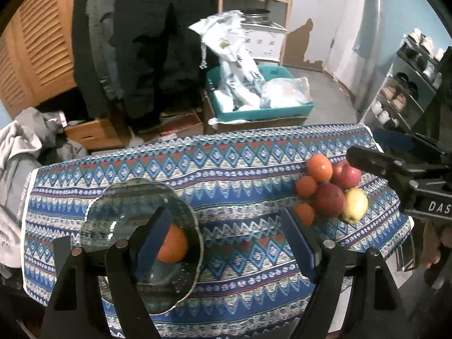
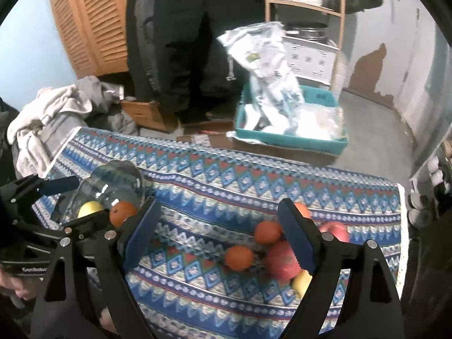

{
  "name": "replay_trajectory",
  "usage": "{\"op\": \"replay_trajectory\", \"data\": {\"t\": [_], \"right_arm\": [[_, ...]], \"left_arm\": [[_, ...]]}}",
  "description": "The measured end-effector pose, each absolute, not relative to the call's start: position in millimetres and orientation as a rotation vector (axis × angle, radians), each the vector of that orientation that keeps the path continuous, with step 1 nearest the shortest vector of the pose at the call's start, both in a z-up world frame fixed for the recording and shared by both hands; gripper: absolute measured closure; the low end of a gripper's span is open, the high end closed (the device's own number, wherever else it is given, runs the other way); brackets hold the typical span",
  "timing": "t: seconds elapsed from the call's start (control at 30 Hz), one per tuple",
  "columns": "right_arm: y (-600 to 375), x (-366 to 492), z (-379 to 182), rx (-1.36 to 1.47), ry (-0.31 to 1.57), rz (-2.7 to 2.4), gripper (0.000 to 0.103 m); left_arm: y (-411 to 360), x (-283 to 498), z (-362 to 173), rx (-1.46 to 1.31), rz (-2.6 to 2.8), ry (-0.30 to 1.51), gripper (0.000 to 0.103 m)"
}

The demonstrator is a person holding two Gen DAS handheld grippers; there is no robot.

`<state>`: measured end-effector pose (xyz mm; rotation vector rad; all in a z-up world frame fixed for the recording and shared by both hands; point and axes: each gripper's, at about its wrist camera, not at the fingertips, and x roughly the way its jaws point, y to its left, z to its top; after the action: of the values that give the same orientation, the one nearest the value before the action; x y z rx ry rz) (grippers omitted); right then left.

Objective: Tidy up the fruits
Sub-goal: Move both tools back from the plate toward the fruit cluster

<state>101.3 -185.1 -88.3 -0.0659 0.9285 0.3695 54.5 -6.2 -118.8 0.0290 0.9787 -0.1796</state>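
I have both tools above the bench (image 1: 240, 169), which is covered with a patterned cloth. My left tool (image 1: 226, 243) stands open with nothing between its blue pads. My right tool (image 2: 217, 237) is also open and empty.

The fruits lie in two places. On the left side stands a glass bowl (image 1: 118, 206) with a wavy rim. In the right wrist view I can see in it one orange (image 2: 123, 212) and one yellow apple (image 2: 89, 208). The rest is a loose pile (image 1: 329, 190) on the right side of the cloth: several oranges, two or three red apples and one more yellow apple (image 1: 355, 204), all touching each other.

About handling, I judge the oranges and apples as firm and round, not heavy, and a little slippery on the skin. They can roll when a neighbour is taken away, so I would take one from the edge of the pile and close the pads across its widest part. The bowl is glass, so it is fragile and can slide on the cloth; fruit should be put in gently, not dropped.

Relative to the right tool, the pile lies just below and in front, partly behind its right finger. The small orange (image 2: 238, 257) at the near left of the pile is apart enough to be the easiest choice. The bowl lies under the left tool's left finger.
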Motion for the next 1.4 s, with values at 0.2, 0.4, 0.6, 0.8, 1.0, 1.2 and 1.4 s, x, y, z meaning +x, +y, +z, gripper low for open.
{"op": "replay_trajectory", "data": {"t": [0.2,0.4,0.6,0.8,1.0,1.2,1.4], "right_arm": [[-220.8,100.4,-92.1,-0.033,0.934,0.312,0.017],[-256.2,103.5,-110.4,-0.005,0.972,0.251,0.017],[-286.0,102.3,-135.9,0.022,1.036,0.203,0.017],[-310.2,97.1,-165.4,0.022,1.101,0.164,0.017],[-325.9,93.1,-192.9,0.018,1.171,0.150,0.017],[-335.6,93.2,-224.0,0.033,1.250,0.154,0.017],[-338.6,94.4,-246.6,0.043,1.298,0.157,0.017]], "left_arm": [[-28.8,59.2,-127.1,0.050,-0.214,0.998,0.021],[-47.7,64.0,-140.7,0.074,-0.242,1.030,0.021],[-68.8,67.8,-154.5,0.111,-0.271,1.054,0.021],[-92.8,72.8,-174.8,0.156,-0.297,1.093,0.021],[-109.6,79.4,-193.7,0.183,-0.316,1.126,0.021],[-117.2,88.2,-210.1,0.167,-0.329,1.160,0.021],[-122.7,94.8,-225.3,0.175,-0.329,1.183,0.021]]}}
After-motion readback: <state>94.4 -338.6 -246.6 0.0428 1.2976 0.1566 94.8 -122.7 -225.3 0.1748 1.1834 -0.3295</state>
